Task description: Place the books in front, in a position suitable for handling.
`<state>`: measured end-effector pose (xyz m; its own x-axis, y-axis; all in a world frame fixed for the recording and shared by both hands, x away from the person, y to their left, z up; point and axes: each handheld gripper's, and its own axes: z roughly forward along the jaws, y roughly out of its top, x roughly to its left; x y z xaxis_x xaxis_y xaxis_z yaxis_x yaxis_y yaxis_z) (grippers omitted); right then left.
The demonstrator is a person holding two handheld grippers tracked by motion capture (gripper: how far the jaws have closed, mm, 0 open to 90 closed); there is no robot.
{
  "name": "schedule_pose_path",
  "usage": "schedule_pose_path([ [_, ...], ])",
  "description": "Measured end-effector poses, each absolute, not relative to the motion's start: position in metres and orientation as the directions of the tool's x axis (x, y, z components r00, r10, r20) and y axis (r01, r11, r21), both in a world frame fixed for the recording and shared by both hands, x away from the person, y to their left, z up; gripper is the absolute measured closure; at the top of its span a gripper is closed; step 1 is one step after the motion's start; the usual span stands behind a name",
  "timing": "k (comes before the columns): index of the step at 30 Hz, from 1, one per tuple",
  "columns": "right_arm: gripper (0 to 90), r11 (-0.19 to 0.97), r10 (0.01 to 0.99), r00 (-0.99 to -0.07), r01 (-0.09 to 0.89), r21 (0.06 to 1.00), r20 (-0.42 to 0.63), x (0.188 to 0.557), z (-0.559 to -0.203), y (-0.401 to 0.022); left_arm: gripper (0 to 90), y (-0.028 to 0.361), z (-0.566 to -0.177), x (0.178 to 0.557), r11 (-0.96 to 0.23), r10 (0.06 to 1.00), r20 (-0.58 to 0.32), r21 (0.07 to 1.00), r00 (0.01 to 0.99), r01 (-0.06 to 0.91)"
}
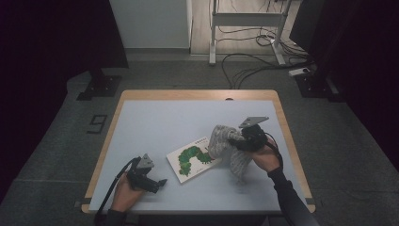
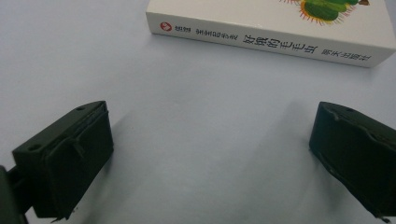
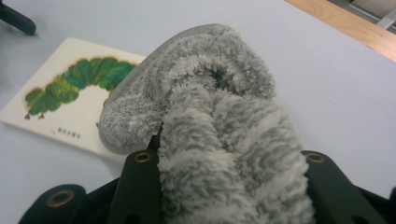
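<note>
Grey fleecy cloth (image 1: 231,149) hangs bunched over table (image 1: 155,117), right of centre, lower end near tabletop. L to R: left gripper (image 1: 157,183) sits low near front-left edge, jaws spread wide w/ nothing betw. them, aimed at book spine. Caterpillar book (image 1: 193,159) lies flat mid-table, cloth overlapping its right corner. Right gripper (image 1: 235,140) is raised, jaws clamped on cloth.

You face a wood-edged table (image 1: 197,94) with a pale blue top, grey carpet floor (image 1: 56,141) around it, dark curtains (image 1: 42,37) at both sides, white wall panel (image 1: 150,23) beyond, metal frame (image 1: 244,19), cables (image 1: 249,66) trailing across the floor.
</note>
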<state>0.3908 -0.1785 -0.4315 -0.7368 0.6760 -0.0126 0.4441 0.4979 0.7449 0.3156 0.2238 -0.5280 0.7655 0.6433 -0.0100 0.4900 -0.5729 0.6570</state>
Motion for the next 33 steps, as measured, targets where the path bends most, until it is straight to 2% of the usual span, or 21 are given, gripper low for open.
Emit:
schedule_pose_path([
  [8,58.8,0.525,0.641,-0.767,0.416,0.743,-0.024,0.408,-0.433,-0.142,0.0,0.224,-0.528,0.316,-0.575,0.643,-0.008,0.656,0.766,0.489],
  [18,58.6,0.554,0.619,-0.785,0.431,0.712,-0.007,0.438,-0.468,-0.099,0.0,0.224,-0.528,0.316,-0.572,0.644,-0.009,0.658,0.765,0.490],
  [25,58.5,0.562,0.626,-0.780,0.463,0.686,0.013,0.448,-0.502,-0.090,0.0,0.224,-0.528,0.316,-0.572,0.644,-0.009,0.658,0.765,0.490],
  [33,58.6,0.554,0.619,-0.784,0.472,0.686,0.040,0.447,-0.504,-0.087,0.0,0.224,-0.528,0.316,-0.572,0.644,-0.010,0.658,0.765,0.490],
])
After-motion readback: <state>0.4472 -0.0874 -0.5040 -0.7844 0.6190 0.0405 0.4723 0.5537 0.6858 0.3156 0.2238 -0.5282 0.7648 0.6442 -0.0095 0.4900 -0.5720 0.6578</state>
